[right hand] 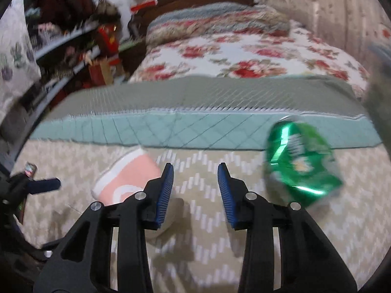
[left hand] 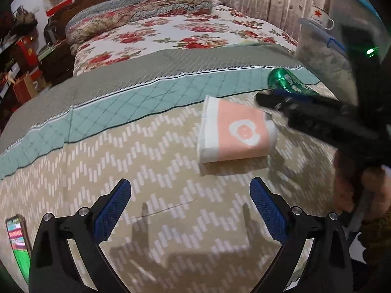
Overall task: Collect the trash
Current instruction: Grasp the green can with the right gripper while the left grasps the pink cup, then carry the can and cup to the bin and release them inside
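Fingers of the left gripper are spread wide and empty above the beige zigzag bedspread. Right gripper fingers stand partly open, holding nothing. A crushed green can sits just right of them, a folded pink towel left.

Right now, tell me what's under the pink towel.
The folded pink towel lies flat on the beige zigzag bedspread. Anything beneath the towel is covered and cannot be seen.
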Tool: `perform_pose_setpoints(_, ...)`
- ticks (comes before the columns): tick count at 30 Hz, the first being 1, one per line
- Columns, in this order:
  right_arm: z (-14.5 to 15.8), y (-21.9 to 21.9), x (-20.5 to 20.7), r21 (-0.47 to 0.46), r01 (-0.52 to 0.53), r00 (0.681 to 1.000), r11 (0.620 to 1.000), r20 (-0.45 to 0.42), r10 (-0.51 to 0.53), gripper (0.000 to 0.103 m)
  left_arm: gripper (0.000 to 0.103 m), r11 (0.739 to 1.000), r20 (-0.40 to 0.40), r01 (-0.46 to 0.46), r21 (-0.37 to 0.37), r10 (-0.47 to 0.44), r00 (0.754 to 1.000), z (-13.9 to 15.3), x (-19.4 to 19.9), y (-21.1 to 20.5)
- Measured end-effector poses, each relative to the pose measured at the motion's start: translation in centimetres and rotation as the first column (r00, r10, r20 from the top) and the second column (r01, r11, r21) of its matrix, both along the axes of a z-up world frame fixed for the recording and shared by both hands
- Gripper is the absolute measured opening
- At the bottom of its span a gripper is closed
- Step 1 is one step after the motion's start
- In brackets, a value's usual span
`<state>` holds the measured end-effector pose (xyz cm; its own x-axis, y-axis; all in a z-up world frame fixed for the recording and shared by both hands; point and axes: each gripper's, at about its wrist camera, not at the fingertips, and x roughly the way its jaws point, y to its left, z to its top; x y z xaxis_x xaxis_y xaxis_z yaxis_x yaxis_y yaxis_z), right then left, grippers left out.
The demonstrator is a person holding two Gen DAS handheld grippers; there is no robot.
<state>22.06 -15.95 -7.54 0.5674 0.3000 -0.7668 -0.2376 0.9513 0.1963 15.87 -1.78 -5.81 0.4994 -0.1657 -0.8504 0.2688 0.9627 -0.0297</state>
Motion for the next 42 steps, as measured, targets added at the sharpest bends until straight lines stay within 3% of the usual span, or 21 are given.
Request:
perform_pose_setpoints(3, -1.3, 0.9, -0.2, 0.097, -0.072, 0.990, 0.993, -0.116, 0.083, 0.040, 0.094, 1.000, -0.009, -0.015, -0.025, 0.015, 1.000, 0.0, 0.1, 1.0)
perform_pose_setpoints(5, -1.5, 1.8, -1.6, 0.111, -0.116, 0.984, 0.987, -0.125, 0.129, 0.040, 0.094, 0.999, -0.012, -0.023, -0.050, 0.022, 1.000, 0.3, 0.2, 1.8)
perform_pose_setpoints(8, -0.7, 2.0, -4.2, 0.072, -0.155, 0.985, 0.985, -0.069, 0.160, 0.040, 0.094, 0.992, -0.007, -0.033, -0.121, 0.032, 0.999, 1.2, 0.6, 2.9)
perform_pose_setpoints(12, 1.7, -2.1, -5.8, 0.071, -0.012, 0.999, 0.997, 0.036, 0.010, 0.043, 0.094, 0.985, -0.025, -0.028, -0.169, 0.025, 0.999, 1.8, 2.5, 2.9)
perform_pose_setpoints(13, 2.4, -3.6, -6.0, 0.073, 0.047, 0.996, 0.996, 0.071, -0.052, 0.056, 0.094, 0.985, -0.035, -0.023, -0.169, 0.018, 0.999, 1.7, 3.2, 2.3)
perform_pose_setpoints(14, 2.8, -4.9, -5.8, 0.075, 0.096, 0.990, 0.993, 0.095, -0.103, 0.077, 0.094, 0.987, -0.041, -0.025, -0.162, 0.019, 0.999, 1.6, 3.7, 1.9)
perform_pose_setpoints(16, 3.3, -7.6, -5.3, 0.092, 0.202, 0.968, 0.975, 0.134, -0.213, 0.089, 0.094, 0.989, -0.060, -0.037, -0.144, 0.028, 0.998, 0.9, 4.7, 1.0)
perform_pose_setpoints(19, 2.4, -9.8, -2.8, 0.060, 0.245, 0.963, 0.968, 0.099, -0.250, 0.095, 0.094, 0.991, -0.098, -0.058, -0.120, 0.046, 0.994, -0.8, 5.6, -0.3)
perform_pose_setpoints(22, 0.2, -10.8, -0.2, 0.028, 0.241, 0.970, 0.970, 0.018, -0.242, 0.095, 0.091, 0.993, -0.124, -0.068, -0.099, 0.055, 0.991, -2.4, 5.6, -1.1)
perform_pose_setpoints(23, -0.8, -11.0, 0.5, 0.042, 0.234, 0.972, 0.971, -0.024, -0.233, 0.095, 0.084, 0.993, -0.125, -0.067, -0.102, 0.054, 0.991, -2.8, 5.5, -1.2)
perform_pose_setpoints(24, -1.7, -11.4, 1.2, 0.077, 0.227, 0.973, 0.971, -0.067, -0.222, 0.095, 0.062, 0.994, -0.100, -0.066, -0.091, 0.056, 0.993, -2.7, 5.3, -1.2)
perform_pose_setpoints(25, -2.2, -12.2, 1.5, 0.117, 0.220, 0.973, 0.969, -0.097, -0.209, 0.095, 0.057, 0.995, -0.096, -0.047, -0.090, 0.038, 0.995, -2.6, 5.3, -1.5)
perform_pose_setpoints(28, -3.2, -13.3, 1.3, 0.208, 0.204, 0.976, 0.957, -0.119, -0.182, 0.090, 0.056, 0.992, -0.109, -0.031, -0.121, 0.018, 0.994, -2.3, 5.8, -1.9)
perform_pose_setpoints(35, -1.8, -14.8, -3.3, 0.253, 0.200, 0.979, 0.946, -0.022, -0.202, 0.089, 0.056, 0.982, -0.039, 0.109, -0.153, -0.117, 0.992, 1.2, 5.6, -7.4)
perform_pose_setpoints(39, -0.5, -18.7, -6.4, 0.264, 0.283, 0.955, 0.922, 0.009, -0.295, 0.089, 0.056, 0.947, -0.038, 0.265, -0.179, -0.276, 0.960, 2.2, 5.5, -14.9)
perform_pose_setpoints(42, 0.5, -24.5, -10.0, 0.263, 0.398, 0.907, 0.879, 0.034, -0.421, 0.089, 0.056, 0.908, -0.018, 0.383, -0.172, -0.392, 0.920, 2.8, 5.1, -21.5)
